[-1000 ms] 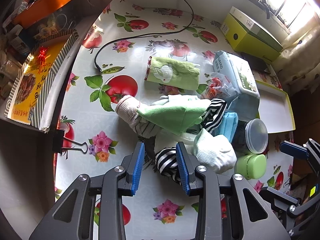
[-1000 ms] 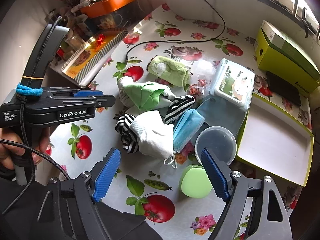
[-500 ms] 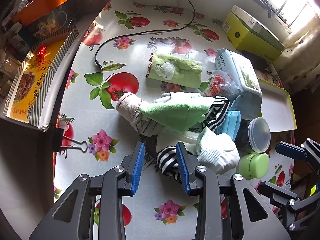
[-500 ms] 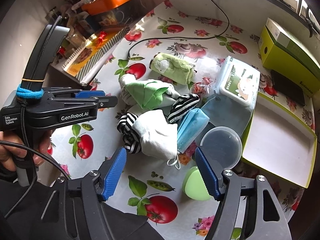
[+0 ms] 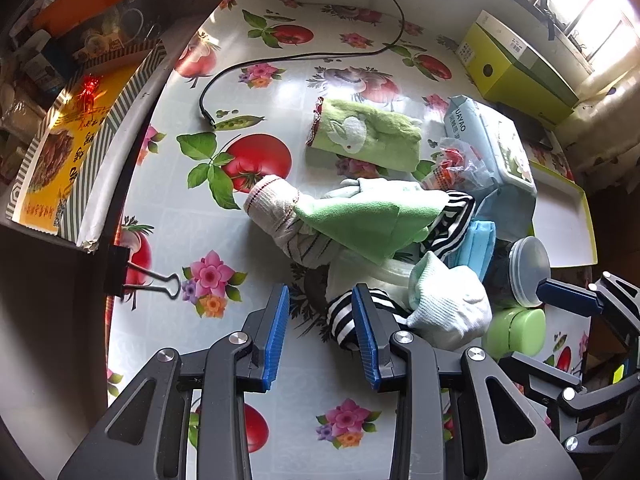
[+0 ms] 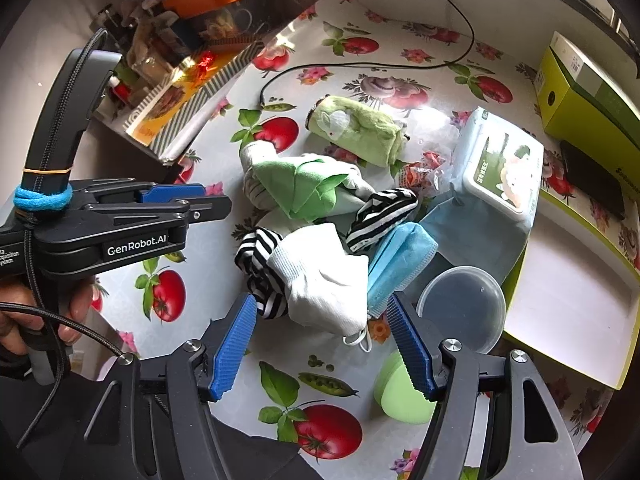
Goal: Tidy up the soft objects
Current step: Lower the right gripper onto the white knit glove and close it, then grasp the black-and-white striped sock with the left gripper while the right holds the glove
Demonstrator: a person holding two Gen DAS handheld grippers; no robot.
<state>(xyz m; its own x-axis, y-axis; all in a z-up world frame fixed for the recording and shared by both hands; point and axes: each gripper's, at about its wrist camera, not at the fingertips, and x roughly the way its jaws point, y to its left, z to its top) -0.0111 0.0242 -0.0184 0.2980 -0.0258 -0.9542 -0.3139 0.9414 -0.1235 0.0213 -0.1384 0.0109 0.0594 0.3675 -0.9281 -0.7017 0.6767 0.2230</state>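
Counter (image 5: 168, 216): covered by an oilcloth printed with tomatoes and flowers; a black cable (image 5: 280, 60) runs across its far part.
Soft pile: heaped mid-counter, items overlapping one another.
White sock (image 6: 324, 276): nearest end of the pile, lying over the black-and-white striped sock (image 6: 256, 252).
Green cloth (image 6: 300, 188): folded, draped over a ribbed white glove (image 5: 272, 212) at the far left of the pile.
Blue face mask (image 6: 400, 264): touching the right side of the white sock, ear loop trailing toward the camera.
Green towel (image 5: 364, 136): rolled, rabbit motif on top, lying apart beyond the pile.
Wet-wipes pack (image 6: 500, 172): to the right of the pile, beside the yellow-green tray (image 6: 576, 296).
Plastic tub (image 6: 460, 308): clear lid, just beside the mask; a green round case (image 6: 400, 396) sits in front of it.
Left gripper (image 5: 322, 336): jaws moderately apart, nothing pinched; right finger (image 5: 364, 332) overlaps the striped sock's edge in view, contact cannot be told.
Right gripper (image 6: 320, 352): jaws wide, straddling the near end of the white sock and mask in view, pads not pressing on either.
Person's hand (image 6: 36, 320): grasping the left gripper's handle.
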